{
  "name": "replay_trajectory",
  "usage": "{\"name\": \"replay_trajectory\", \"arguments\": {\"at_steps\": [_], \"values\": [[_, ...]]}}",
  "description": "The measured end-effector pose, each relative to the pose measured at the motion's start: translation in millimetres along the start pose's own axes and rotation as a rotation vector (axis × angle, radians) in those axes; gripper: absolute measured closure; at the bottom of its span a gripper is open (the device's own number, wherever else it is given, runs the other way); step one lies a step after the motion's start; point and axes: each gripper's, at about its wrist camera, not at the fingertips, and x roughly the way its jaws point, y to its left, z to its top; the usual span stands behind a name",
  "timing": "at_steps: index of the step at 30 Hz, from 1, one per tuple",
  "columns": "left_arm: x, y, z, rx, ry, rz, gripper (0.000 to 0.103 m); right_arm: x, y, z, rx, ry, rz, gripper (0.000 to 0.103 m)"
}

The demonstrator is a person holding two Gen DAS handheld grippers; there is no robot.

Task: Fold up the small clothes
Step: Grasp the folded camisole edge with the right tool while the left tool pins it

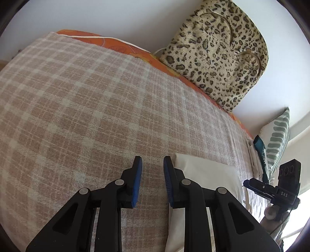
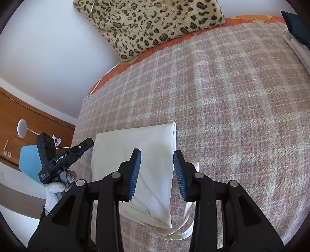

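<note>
The folded cream cotton garment (image 2: 147,155) lies flat on the pink-and-white checked woven blanket (image 2: 232,108). The right gripper (image 2: 157,170) is held above it, jaws apart and empty. The left gripper (image 1: 152,174), jaws likewise apart, is poised beside the garment's left edge. The loose straps (image 2: 182,232) at the garment's near end should probably be tucked in before the next fold is pressed.

A pink-and-cream plaid blanket (image 1: 81,100) covers the bed over an orange floral sheet (image 1: 116,45). A leopard-print cushion (image 1: 217,50) leans on the white wall (image 1: 116,17). A wooden door (image 2: 36,118) and blue chair (image 2: 30,161) stand left in the right wrist view.
</note>
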Motion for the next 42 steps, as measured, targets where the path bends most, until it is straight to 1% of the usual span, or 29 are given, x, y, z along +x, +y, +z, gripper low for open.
{"name": "replay_trajectory", "arguments": {"at_steps": [3, 4, 5, 6, 8, 9, 12, 17, 18, 19, 22, 24, 30, 33, 37, 40, 42], "values": [[-5.8, 3.1, 1.9, -0.034, -0.002, -0.053, 0.082, 3.3, 8.0, -1.5, -0.026, 0.006, -0.013, 0.066], [-6.2, 3.0, 1.9, -0.052, 0.005, -0.085, 0.079, 4.5, 10.7, -2.2, -0.035, 0.01, -0.015, 0.066], [-5.4, 1.6, 1.7, -0.062, 0.014, -0.106, 0.072, 6.2, 13.8, -3.2, -0.044, 0.02, -0.02, 0.066], [-4.7, 0.6, 0.9, -0.067, 0.02, -0.115, 0.07, 7.9, 16.0, -4.7, -0.055, 0.027, -0.029, 0.066], [-0.9, -4.2, -1.2, -0.071, 0.041, -0.131, 0.064, 10.2, 18.2, -9.3, -0.068, 0.035, -0.054, 0.06], [2.5, -8.3, -1.9, -0.067, 0.055, -0.133, 0.063, 11.7, 18.0, -11.7, -0.069, 0.042, -0.059, 0.055], [7.8, -16.6, -5.4, -0.023, 0.067, -0.097, 0.063, 14.4, 17.8, -21.6, -0.081, 0.067, -0.061, 0.055], [16.3, -32.7, -12.8, 0.098, 0.073, -0.01, 0.063, 16.4, 21.3, -37.0, -0.136, 0.122, -0.092, 0.055], [16.8, -34.9, -13.3, 0.115, 0.072, -0.002, 0.063, 16.3, 20.2, -40.8, -0.139, 0.138, -0.093, 0.055], [17.4, -35.7, -13.3, 0.116, 0.076, -0.009, 0.063, 15.3, 18.0, -44.3, -0.136, 0.149, -0.088, 0.055], [19.7, -34.6, -13.1, 0.089, 0.087, -0.04, 0.063, 9.9, 8.1, -54.6, -0.101, 0.175, -0.041, 0.055], [20.5, -34.5, -12.5, 0.084, 0.088, -0.045, 0.063, 6.1, 0.8, -58.4, -0.065, 0.184, -0.007, 0.055], [22.2, -25.4, -8.5, 0.007, 0.095, -0.106, 0.063, -4.5, -25.4, -69.8, 0.056, 0.218, 0.123, 0.055], [23.3, -22.4, -7.6, -0.018, 0.098, -0.133, 0.063, -7.5, -41.1, -69.8, 0.11, 0.232, 0.189, 0.054], [25.5, -22.7, -6.2, -0.019, 0.094, -0.148, 0.063, -4.1, -59.1, -69.8, 0.208, 0.235, 0.297, 0.05], [26.6, -22.5, -5.3, -0.02, 0.09, -0.156, 0.063, -3.1, -61.8, -69.2, 0.232, 0.229, 0.334, 0.05], [27.0, -21.2, -4.9, -0.025, 0.088, -0.165, 0.063, -2.2, -59.8, -69.9, 0.226, 0.223, 0.339, 0.05]]}}
